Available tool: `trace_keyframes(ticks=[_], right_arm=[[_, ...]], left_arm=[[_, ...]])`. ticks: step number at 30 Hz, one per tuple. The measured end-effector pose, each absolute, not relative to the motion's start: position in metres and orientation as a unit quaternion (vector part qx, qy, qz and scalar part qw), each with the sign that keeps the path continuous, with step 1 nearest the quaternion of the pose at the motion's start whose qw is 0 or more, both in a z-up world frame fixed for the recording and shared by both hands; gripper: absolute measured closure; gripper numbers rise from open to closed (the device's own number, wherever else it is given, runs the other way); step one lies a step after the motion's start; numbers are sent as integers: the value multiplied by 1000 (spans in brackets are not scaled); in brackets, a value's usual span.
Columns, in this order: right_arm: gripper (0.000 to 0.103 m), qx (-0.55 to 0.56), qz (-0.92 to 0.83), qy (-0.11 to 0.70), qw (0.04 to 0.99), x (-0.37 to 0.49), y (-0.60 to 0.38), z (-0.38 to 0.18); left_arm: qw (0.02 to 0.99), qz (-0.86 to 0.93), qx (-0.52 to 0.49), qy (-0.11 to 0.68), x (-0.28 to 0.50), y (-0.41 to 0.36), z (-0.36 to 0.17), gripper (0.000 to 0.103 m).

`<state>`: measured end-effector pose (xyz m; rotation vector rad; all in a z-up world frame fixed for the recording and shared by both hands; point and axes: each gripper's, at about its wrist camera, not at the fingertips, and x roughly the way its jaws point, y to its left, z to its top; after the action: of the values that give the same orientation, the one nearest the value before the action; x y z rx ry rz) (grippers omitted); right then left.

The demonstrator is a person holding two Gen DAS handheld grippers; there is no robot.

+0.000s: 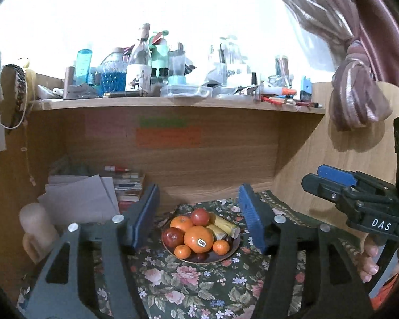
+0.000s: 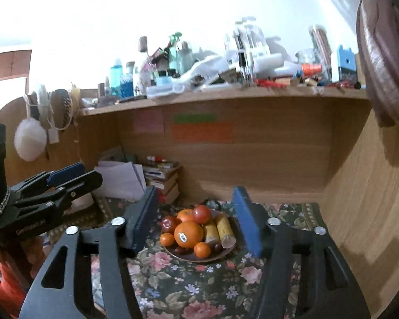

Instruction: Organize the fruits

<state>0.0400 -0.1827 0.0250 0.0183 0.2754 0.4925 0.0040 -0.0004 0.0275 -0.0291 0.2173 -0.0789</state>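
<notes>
Both grippers hover short of the plate, nothing held. Left gripper (image 1: 198, 222): jaws wide, empty, plate framed between the blue pads (image 1: 248, 219). Right gripper (image 2: 192, 219): jaws wide too, also empty, aimed at the same pile. In each view the other gripper shows side-on at the edge, off to the side of the plate and clear of it.

Floral cloth (image 1: 188, 279) covers the bench; the plate (image 1: 232, 251) sits on it, in front of the wood back panel. The task's fruit is all on the plate: big orange (image 1: 198, 238) with a sticker at the front middle, small oranges (image 1: 182, 251) at the plate's near rim, apple (image 1: 172, 236) on the left side, a second red fruit (image 1: 200, 216) at the back, yellow banana pieces (image 1: 223, 226) on the right side. Fruits touch one another, piled.

Judgement: step is the first pick, not begun. Best to take a rim piece first, a small orange; pulling the big one from the middle could roll the rest off. Come down from above, pads either side of one fruit only, close gently. Bananas likely soft, so squeeze lightly. Use one gripper at a time; both crowd the same plate.

Behind the plate to its left: papers (image 1: 77, 196), books (image 1: 127, 186).
</notes>
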Motion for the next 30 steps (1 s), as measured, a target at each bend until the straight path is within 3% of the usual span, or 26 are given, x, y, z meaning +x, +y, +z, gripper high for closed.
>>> trace_keyframes(ticks=[7,12,14,30], right_arm=[[20,7,229,107,968,15,-180,30],[11,6,223,98,970,5,-179,30],[2,6,218,95,971,2,-179,30],[0,3,201,90,975,1,-183,31]], left_arm=[[996,-26,-9,82,-19,-1,32,13],[997,-24,-10,73,-28,-2,33,3],[997,-23,-11,71,-29,-1,33,2],[996,-30,-19,76,-23,0,32,0]])
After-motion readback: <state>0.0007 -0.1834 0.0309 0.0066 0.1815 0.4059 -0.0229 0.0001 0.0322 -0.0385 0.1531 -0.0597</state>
